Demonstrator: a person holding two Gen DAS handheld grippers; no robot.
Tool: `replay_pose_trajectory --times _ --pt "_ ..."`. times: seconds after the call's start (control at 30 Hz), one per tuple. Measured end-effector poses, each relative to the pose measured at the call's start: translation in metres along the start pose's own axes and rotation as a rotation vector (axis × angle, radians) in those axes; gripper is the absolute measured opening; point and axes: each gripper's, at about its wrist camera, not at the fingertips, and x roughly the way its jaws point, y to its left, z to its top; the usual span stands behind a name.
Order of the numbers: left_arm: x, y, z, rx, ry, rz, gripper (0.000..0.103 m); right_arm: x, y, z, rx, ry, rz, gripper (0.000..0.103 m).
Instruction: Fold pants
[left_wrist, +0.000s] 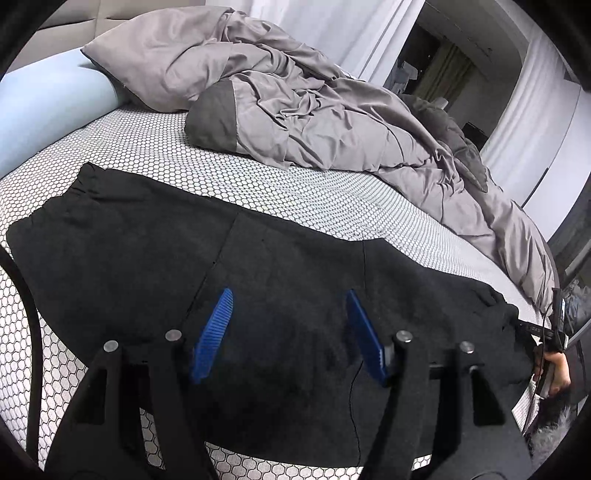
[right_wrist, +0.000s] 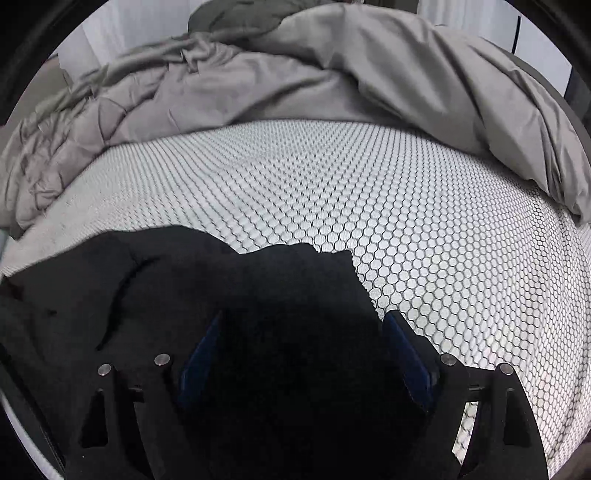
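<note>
Black pants (left_wrist: 155, 251) spread flat across honeycomb-print mattress (left_wrist: 155, 147), waistband toward left in left wrist view. Left gripper (left_wrist: 290, 299) above mid-pants, blue pads (left_wrist: 216, 332) spread apart, nothing between them. Grey duvet (left_wrist: 332, 122) heaped behind, pale blue bolster (left_wrist: 48, 107) at far left (no containers visible). Right wrist view: right gripper (right_wrist: 303, 321) splayed wide over bunched pants end (right_wrist: 295, 280), clamping nothing; mattress (right_wrist: 406, 221) beyond, duvet (right_wrist: 332, 74) at back
</note>
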Motion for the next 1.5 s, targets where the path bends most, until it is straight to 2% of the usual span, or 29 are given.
replay_pose_trajectory --times 0.07,0.1,0.2,0.27,0.33,0.4,0.43,0.5,0.57,0.7,0.8,0.9,1.07,1.17,1.2,1.27,1.3,1.37,1.43,1.5 --pt "0.001 -0.001 0.000 0.006 0.001 0.003 0.061 0.006 0.001 0.000 0.004 0.003 0.014 0.080" --pt "0.001 -0.001 0.000 0.009 0.000 0.004 0.061 0.006 0.002 -0.001 -0.006 -0.003 0.028 0.065" --pt "0.000 0.000 0.001 0.010 -0.003 0.009 0.062 -0.008 0.009 0.003 -0.054 -0.070 0.005 0.041" --pt "-0.002 0.001 0.001 0.007 -0.011 0.010 0.061 -0.028 0.002 0.007 -0.015 -0.139 0.011 0.041" --pt "-0.002 0.003 0.001 0.005 -0.014 0.012 0.061 -0.040 -0.019 0.012 0.145 -0.219 0.028 0.042" --pt "-0.001 0.005 0.002 0.001 -0.012 0.023 0.061 -0.041 -0.036 0.012 0.290 -0.261 -0.009 0.045" --pt "-0.001 0.006 0.002 0.000 -0.010 0.028 0.061 -0.037 -0.037 0.012 0.318 -0.282 -0.037 0.055" --pt "0.000 0.009 0.003 -0.005 -0.010 0.045 0.061 -0.029 -0.034 0.010 0.309 -0.242 -0.100 0.074" --pt "-0.002 0.013 0.005 -0.009 -0.011 0.067 0.061 -0.024 -0.028 0.016 0.267 -0.186 -0.112 0.079" --pt "-0.014 0.031 0.013 -0.012 -0.054 0.142 0.062 -0.050 -0.026 0.011 0.242 -0.210 -0.118 0.088" --pt "-0.028 0.063 0.019 -0.100 -0.088 0.219 0.062 -0.072 -0.027 0.002 0.255 -0.252 -0.045 0.089" --pt "-0.040 0.106 0.016 -0.257 -0.057 0.283 0.061 -0.083 -0.024 -0.006 0.256 -0.276 0.005 0.090" --pt "-0.035 0.139 0.015 -0.290 0.020 0.354 0.061 -0.094 -0.028 -0.037 0.314 -0.272 0.048 0.090" --pt "-0.024 0.155 0.011 -0.352 0.058 0.359 0.060 -0.093 -0.028 -0.041 0.334 -0.265 0.065 0.090" --pt "-0.019 0.158 0.013 -0.361 0.061 0.357 0.056 -0.092 -0.027 -0.041 0.333 -0.266 0.061 0.090" --pt "-0.014 0.153 0.017 -0.338 0.038 0.390 0.026 -0.090 -0.022 -0.040 0.322 -0.267 0.052 0.090" --pt "-0.016 0.147 0.021 -0.309 0.004 0.421 0.021 -0.089 -0.021 -0.039 0.319 -0.264 0.054 0.090" --pt "-0.024 0.132 0.027 -0.237 -0.073 0.428 0.007 -0.085 -0.019 -0.036 0.313 -0.257 0.063 0.090" --pt "-0.031 0.116 0.034 -0.170 -0.128 0.417 0.004 -0.085 -0.017 -0.035 0.305 -0.257 0.064 0.090" --pt "-0.036 0.108 0.038 -0.144 -0.165 0.413 0.004 -0.085 -0.017 -0.035 0.296 -0.258 0.058 0.090"
